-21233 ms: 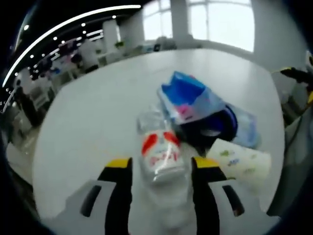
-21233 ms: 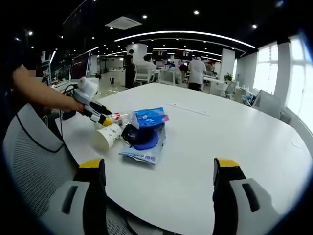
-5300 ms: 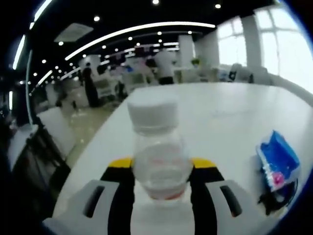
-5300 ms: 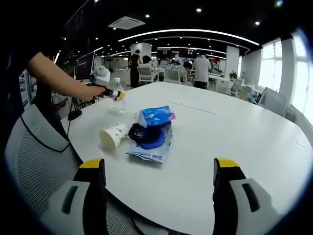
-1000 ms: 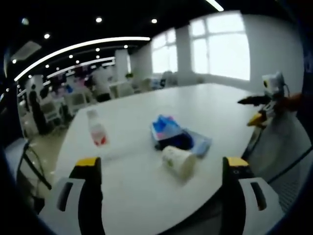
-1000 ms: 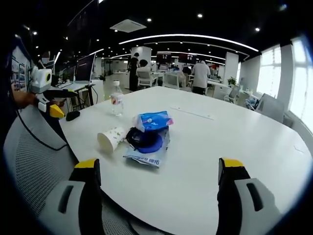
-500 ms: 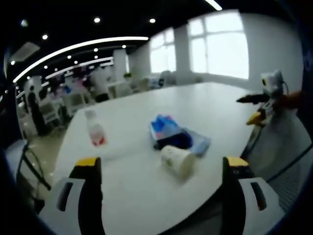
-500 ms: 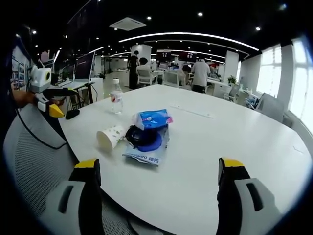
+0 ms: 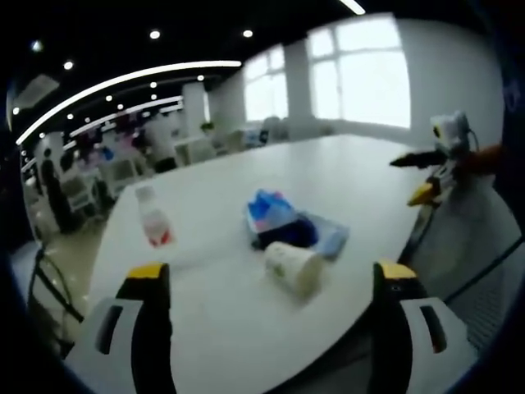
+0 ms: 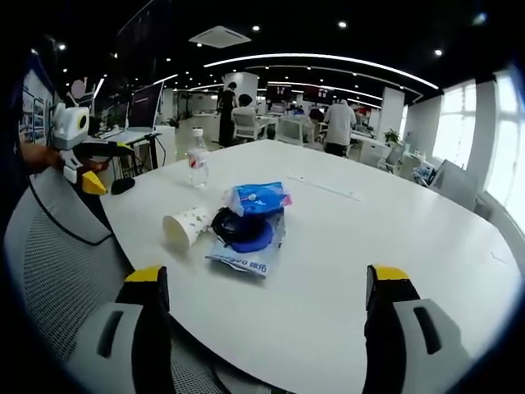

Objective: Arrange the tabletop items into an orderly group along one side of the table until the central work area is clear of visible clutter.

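Tabletop (image 10: 394,238): white, rounded, seen from both gripper views.
Bottle (image 10: 197,167): stood upright, apart from the pile, near one edge.
Paper cup (image 10: 185,226): laid on its side, touching the pile.
Blue packets (image 10: 250,222): heaped mid-table.
Left gripper (image 9: 271,283): jaws spread, nothing held.
Right gripper (image 10: 267,283): jaws spread, nothing held.

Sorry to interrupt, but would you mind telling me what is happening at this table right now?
A person is tidying a round white table with two handheld grippers. Both the left gripper and the right gripper are open and empty, held back from the table. A clear plastic bottle with a red label stands upright apart from the rest. A white paper cup lies on its side beside a pile of blue packets and a dark round item.
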A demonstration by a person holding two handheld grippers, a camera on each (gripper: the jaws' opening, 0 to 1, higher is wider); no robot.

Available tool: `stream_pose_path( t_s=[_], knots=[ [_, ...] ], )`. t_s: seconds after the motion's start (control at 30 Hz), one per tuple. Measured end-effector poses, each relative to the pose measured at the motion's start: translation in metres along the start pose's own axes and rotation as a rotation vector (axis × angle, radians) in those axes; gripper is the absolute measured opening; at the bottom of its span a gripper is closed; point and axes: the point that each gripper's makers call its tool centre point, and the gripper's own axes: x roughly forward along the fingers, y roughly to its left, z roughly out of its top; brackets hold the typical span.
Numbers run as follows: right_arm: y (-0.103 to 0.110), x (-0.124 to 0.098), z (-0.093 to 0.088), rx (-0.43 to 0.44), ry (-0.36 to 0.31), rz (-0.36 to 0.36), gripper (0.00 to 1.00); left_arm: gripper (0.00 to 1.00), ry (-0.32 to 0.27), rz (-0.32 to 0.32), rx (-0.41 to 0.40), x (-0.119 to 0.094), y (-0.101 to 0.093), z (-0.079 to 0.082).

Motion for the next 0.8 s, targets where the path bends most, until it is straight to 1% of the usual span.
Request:
stream_pose_path(
  t_s=[0.1, 0.17, 0.23, 0.33, 0.43, 0.5, 0.6, 0.67, 0.7, 0.77, 0.8],
  knots=[
    [0.0, 0.0, 0.0, 0.0, 0.002, 0.0, 1.0, 0.93, 0.023, -0.01, 0.04, 0.001, -0.003, -0.002],
    [0.0, 0.0, 0.0, 0.0, 0.0, -0.002, 1.0, 0.88, 0.025, -0.014, 0.059, 0.002, -0.003, 0.0],
    [0.0, 0.0, 0.0, 0.003, 0.001, -0.002, 1.0, 0.85, 0.019, -0.017, 0.066, 0.003, -0.003, 0.002],
    [0.0, 0.0, 0.0, 0.002, 0.001, -0.001, 1.0, 0.78, 0.008, -0.026, 0.081, 0.006, -0.002, 0.009],
    [-0.001, -0.001, 0.0, 0.004, 0.0, -0.004, 1.0, 0.77, 0.002, -0.041, 0.103, 0.012, -0.004, 0.014],
    [-0.001, -0.001, 0.0, 0.008, 0.0, -0.005, 1.0, 0.77, 0.022, -0.067, 0.099, 0.016, -0.007, 0.013],
    [-0.002, -0.001, 0.0, 0.01, -0.001, -0.007, 1.0, 0.74, 0.036, -0.088, 0.135, 0.02, -0.01, 0.012],
    [-0.002, -0.001, 0.0, 0.012, -0.003, -0.008, 1.0, 0.7, 0.048, -0.132, 0.139, 0.024, -0.016, 0.011],
    [-0.002, -0.002, 0.0, 0.014, -0.004, -0.009, 0.99, 0.69, 0.068, -0.175, 0.131, 0.025, -0.023, 0.008],
    [-0.003, -0.002, 0.001, 0.015, -0.005, -0.011, 0.99, 0.63, 0.073, -0.197, 0.151, 0.028, -0.026, 0.008],
    [-0.003, -0.002, 0.001, 0.016, -0.006, -0.011, 0.99, 0.59, 0.082, -0.226, 0.165, 0.03, -0.03, 0.006]
  ],
)
